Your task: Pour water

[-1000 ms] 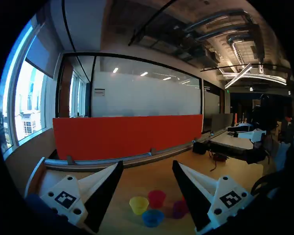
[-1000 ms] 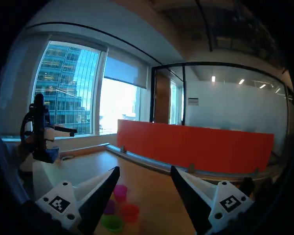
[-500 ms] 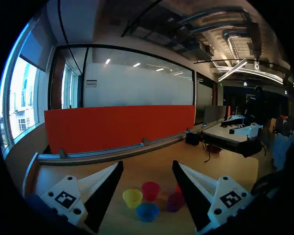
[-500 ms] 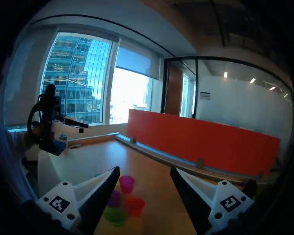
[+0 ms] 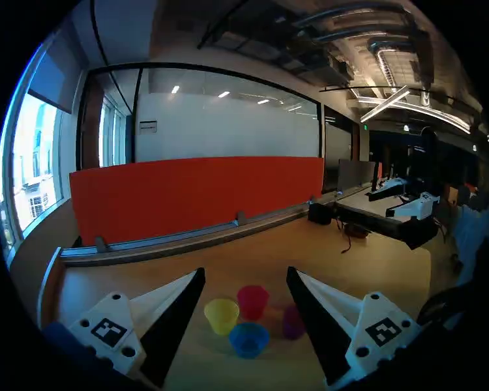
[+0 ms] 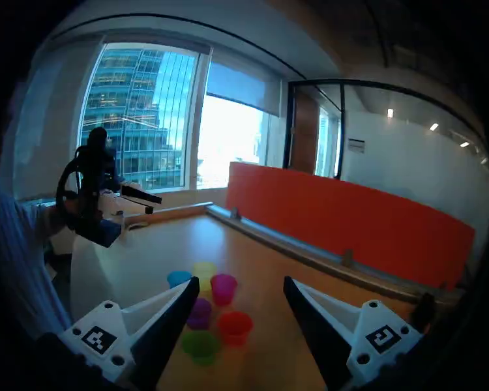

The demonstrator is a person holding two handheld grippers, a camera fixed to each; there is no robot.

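Note:
Several small coloured plastic cups stand clustered on a wooden table [image 5: 375, 260]. In the left gripper view a yellow cup [image 5: 222, 315], a pink cup [image 5: 252, 302], a blue cup [image 5: 248, 339] and a purple cup [image 5: 291, 322] sit just below my open left gripper [image 5: 244, 270]. In the right gripper view a magenta cup [image 6: 223, 289], a red cup [image 6: 235, 327], a green cup [image 6: 201, 345], a purple cup [image 6: 199, 313], a yellow cup [image 6: 204, 270] and a blue cup [image 6: 178, 279] lie under my open right gripper [image 6: 240, 280]. Neither gripper holds anything.
An orange partition [image 5: 199, 195] runs along the table's far edge above a metal rail [image 5: 199, 238]. Desks with dark equipment [image 5: 401, 221] stand at the right. The left gripper [image 6: 143, 201] shows far left beside a sleeve [image 6: 23, 260], with large windows [image 6: 140, 124] behind.
Both views have tilted down and drawn nearer the cups, which now sit higher between the fingers. More cups, the blue and yellow ones, have come into the right gripper view.

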